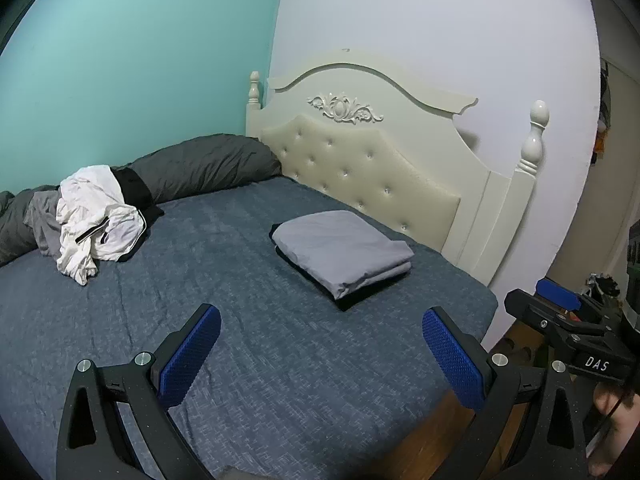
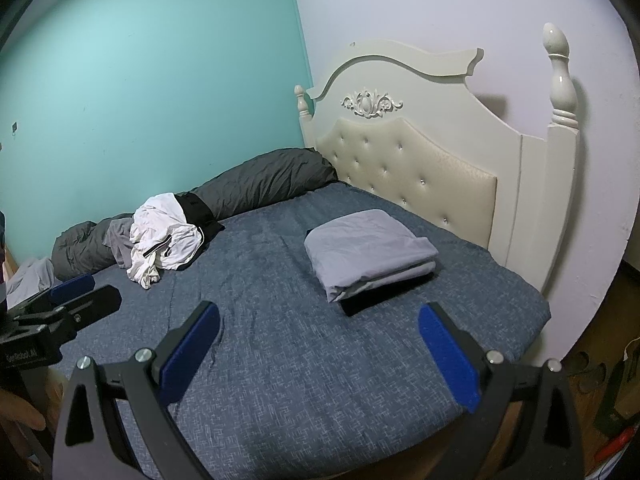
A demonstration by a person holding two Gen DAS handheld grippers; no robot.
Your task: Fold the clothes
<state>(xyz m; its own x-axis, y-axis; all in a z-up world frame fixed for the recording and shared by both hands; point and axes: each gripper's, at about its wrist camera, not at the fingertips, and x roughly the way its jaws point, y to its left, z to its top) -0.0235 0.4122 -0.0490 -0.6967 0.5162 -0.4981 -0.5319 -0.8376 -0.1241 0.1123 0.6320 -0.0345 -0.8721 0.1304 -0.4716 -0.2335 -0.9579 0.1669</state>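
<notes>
The bed (image 1: 248, 320), under a blue-grey cover, is the landmark. On it, toward the headboard (image 1: 360, 160), lies a folded stack (image 1: 344, 252) — grey cloth on top, a dark piece showing beneath. Farther from the headboard, along the teal wall (image 1: 120, 60), an unfolded pile (image 1: 96, 220) of white, grey and black clothes rests against a rolled grey duvet (image 1: 208, 160).

The left gripper (image 1: 320, 348) hangs over the near edge of the bed, its blue pads spread wide with nothing between them. The right gripper (image 2: 320, 344) is likewise held above the bed's near edge, jaws wide apart and empty — well short of the stack. Each gripper shows at the side of the other's view.
</notes>
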